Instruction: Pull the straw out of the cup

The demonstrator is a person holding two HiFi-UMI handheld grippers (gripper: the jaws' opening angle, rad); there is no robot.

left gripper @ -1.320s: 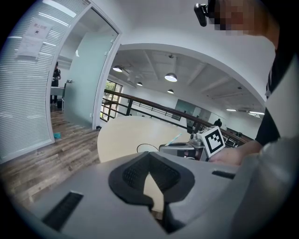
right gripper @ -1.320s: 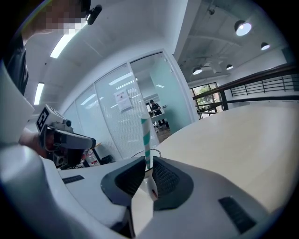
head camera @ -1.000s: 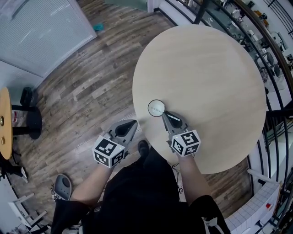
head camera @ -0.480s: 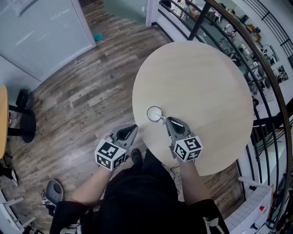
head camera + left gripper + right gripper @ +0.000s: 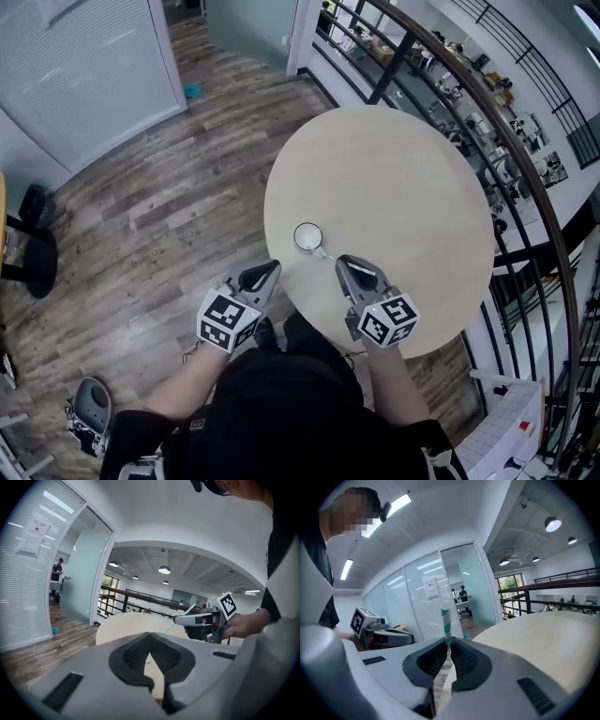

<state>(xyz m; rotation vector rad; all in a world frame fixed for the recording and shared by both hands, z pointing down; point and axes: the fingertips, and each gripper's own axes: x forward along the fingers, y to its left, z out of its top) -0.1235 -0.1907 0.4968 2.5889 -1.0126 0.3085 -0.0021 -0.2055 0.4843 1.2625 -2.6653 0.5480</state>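
1. Since your right hand-held gripper point(image 5: 447, 644) is pinching the straw point(image 5: 446, 620) between its pads, the hold is made. In the right gripper view the white-and-teal striped tube stands upright out of the closed jaws.
2. Seen from the head view, the straw point(image 5: 324, 253) slants from that gripper's tip down toward the cup point(image 5: 307, 236). This is a small round cup with a pale rim, standing on the round, light-coloured desk point(image 5: 403, 187) near your edge. Whether the straw's lower end is clear of the rim cannot be told.
3. Your left hand-held gripper point(image 5: 151, 637) has its jaws pressed together on nothing. It hangs just beside the desk's near edge, left of the cup and apart from it.
4. Expect the straw to be very light and, by its look, made of paper. It is a thin hollow tube that would crush under a hard squeeze and kink if pulled sideways, so a gentle pinch should be enough.
5. The grip sits partway along the shaft, with some length showing above the pads. Draw along the straw's own line so it does not lever against the rim.
6. The cup looks light and nothing steadies it, so a dragging straw could tip or slide it.
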